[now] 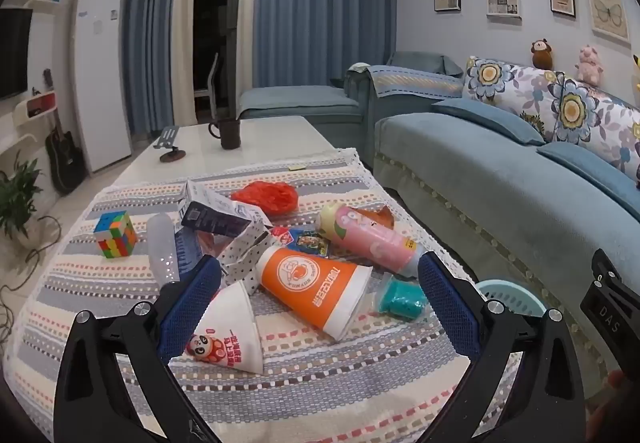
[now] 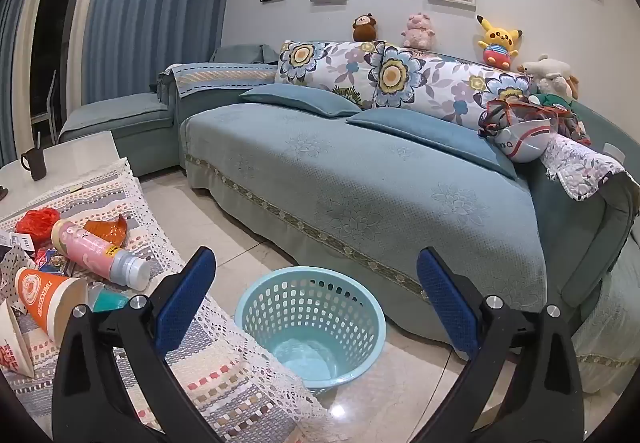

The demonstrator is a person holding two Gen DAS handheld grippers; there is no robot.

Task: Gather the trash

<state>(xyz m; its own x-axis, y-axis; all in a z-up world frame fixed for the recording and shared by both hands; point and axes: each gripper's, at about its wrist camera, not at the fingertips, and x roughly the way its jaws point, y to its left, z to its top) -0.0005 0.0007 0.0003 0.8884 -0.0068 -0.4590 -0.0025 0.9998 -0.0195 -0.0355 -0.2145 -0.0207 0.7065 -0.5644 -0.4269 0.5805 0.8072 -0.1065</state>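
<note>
Left wrist view, near to far: left gripper (image 1: 320,307), jaws wide, empty. White cup (image 1: 230,327) at lower centre touching the left pad; orange cup (image 1: 316,291) between the jaws. Close squarely across one cup (thin walls crush). Right gripper (image 2: 316,303) spread empty; basket (image 2: 310,327) at lower centre between them.

Blue sofa (image 2: 360,179) at right with floral cushions (image 2: 332,71) and plush toys (image 2: 498,41) along its back, brown mug (image 1: 229,132) on far table, Rubik's cube (image 1: 115,235) near left, guitar (image 1: 64,159) by white fridge (image 1: 102,71)
</note>
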